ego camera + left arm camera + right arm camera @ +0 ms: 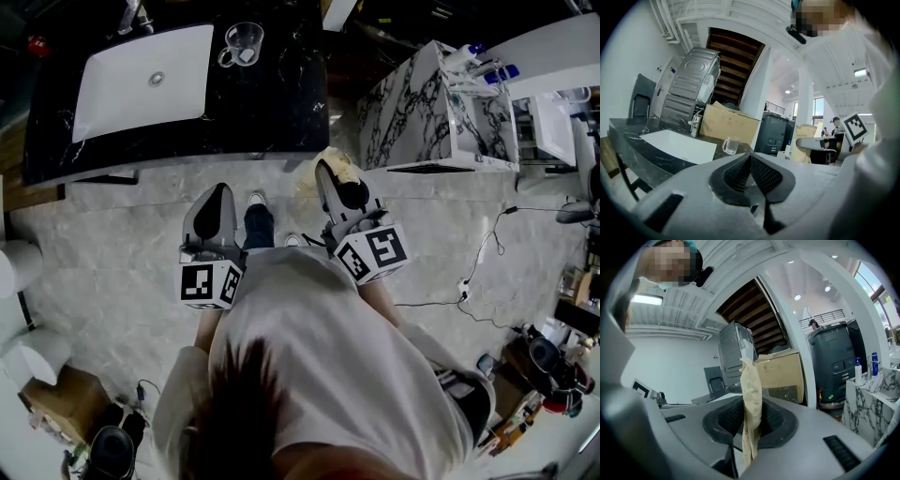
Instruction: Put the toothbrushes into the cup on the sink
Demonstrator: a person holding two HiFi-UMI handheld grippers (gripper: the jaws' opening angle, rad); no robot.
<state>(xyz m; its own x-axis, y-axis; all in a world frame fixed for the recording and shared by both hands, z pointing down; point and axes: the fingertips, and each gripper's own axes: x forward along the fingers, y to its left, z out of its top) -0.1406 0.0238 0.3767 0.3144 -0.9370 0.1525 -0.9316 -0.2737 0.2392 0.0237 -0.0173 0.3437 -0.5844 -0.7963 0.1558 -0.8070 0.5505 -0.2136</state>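
Observation:
A clear glass cup [242, 42] with a handle stands on the black marble counter [281, 103], right of the white sink basin [141, 80]. The left gripper view also has the cup [731, 145], well ahead of the jaws. My left gripper [222, 193] [750, 157] is shut with nothing in it and hangs over the floor short of the counter. Beside it, my right gripper [328, 173] [752, 404] is shut on a crumpled tan paper packet [752, 380] [339, 167] that stands up between the pads. I see no toothbrush plainly.
A white marble-patterned stand [441, 112] with blue-capped bottles [487, 66] is to the right. Cables [478, 272] and clutter lie on the floor at right. A cardboard box [729, 124] and dark bin [774, 133] stand behind the counter.

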